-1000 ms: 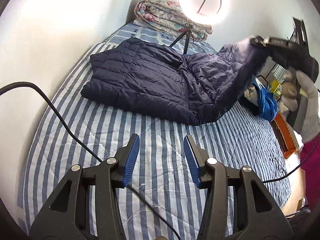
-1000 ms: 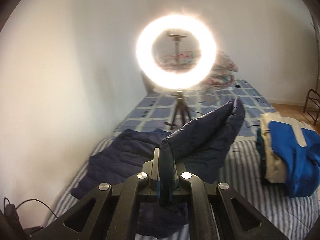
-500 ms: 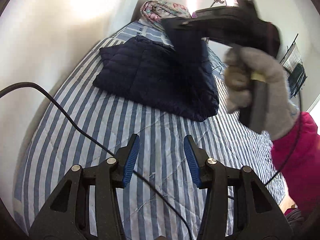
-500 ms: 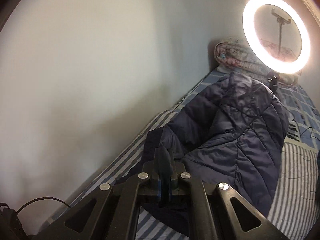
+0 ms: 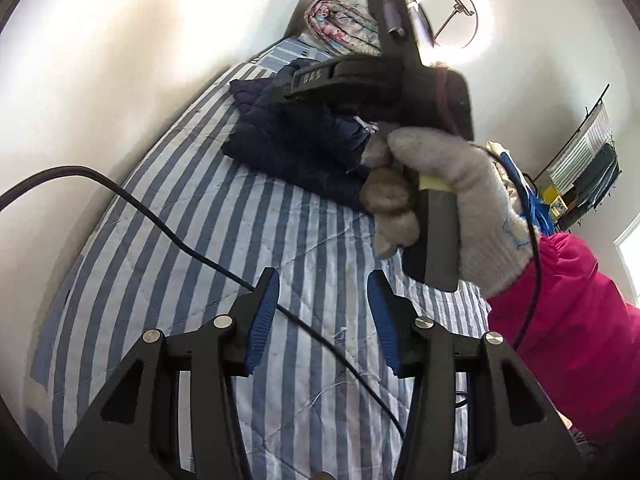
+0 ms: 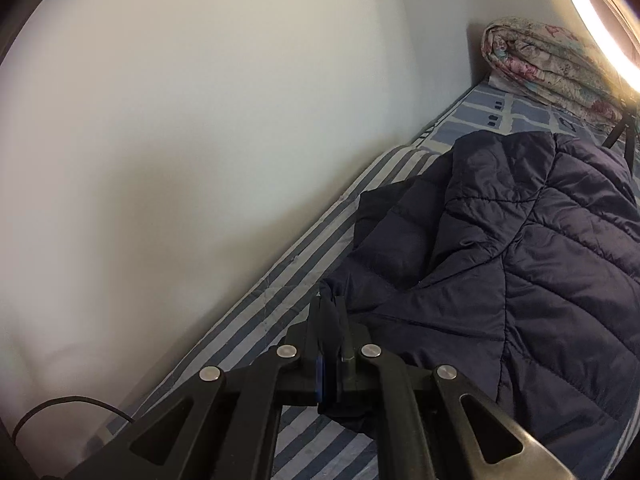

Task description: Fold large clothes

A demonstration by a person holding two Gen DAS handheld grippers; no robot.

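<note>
Jacket (image 6: 520, 240), dark and quilted, lay on the striped bed (image 5: 304, 248); the right gripper (image 6: 332, 320), jaws clamped on its edge, had carried that side across, doubling it. Left gripper (image 5: 320, 316) hung half-open, empty.

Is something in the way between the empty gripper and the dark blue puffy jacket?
Yes. The right gripper and the gloved hand holding it sit partly between the open left gripper and the navy jacket. A black cable also crosses the striped bedspread.
</note>
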